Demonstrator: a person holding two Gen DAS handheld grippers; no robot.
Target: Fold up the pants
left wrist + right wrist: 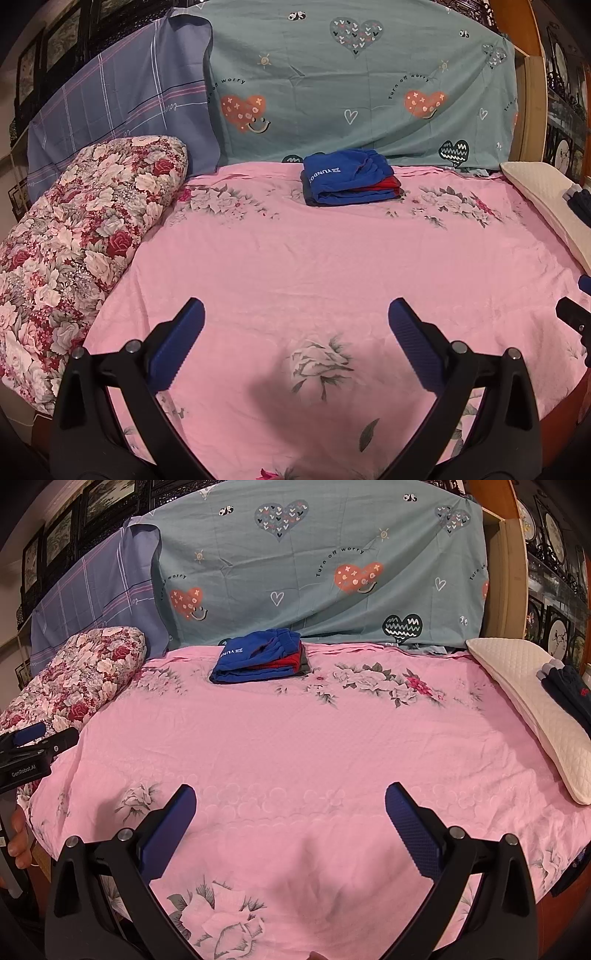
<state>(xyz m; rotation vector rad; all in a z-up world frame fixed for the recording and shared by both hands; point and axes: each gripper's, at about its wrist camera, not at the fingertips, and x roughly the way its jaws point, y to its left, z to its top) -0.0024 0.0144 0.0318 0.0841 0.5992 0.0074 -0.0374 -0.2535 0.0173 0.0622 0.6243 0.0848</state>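
Observation:
A stack of folded pants (349, 177), blue on top with red and grey beneath, lies at the far edge of the pink floral bed sheet (295, 266); it also shows in the right wrist view (260, 657). My left gripper (295, 321) is open and empty over the near part of the sheet. My right gripper (290, 805) is open and empty over the sheet too. Dark navy pants (569, 686) lie on a white pillow (524, 686) at the right; they also show in the left wrist view (581, 201).
A rolled floral quilt (81, 236) lies along the bed's left side. A teal heart-print cloth (362, 81) and a purple plaid cloth (122, 96) cover the headboard. The white pillow (546, 206) lies along the right side. Framed pictures hang on the walls.

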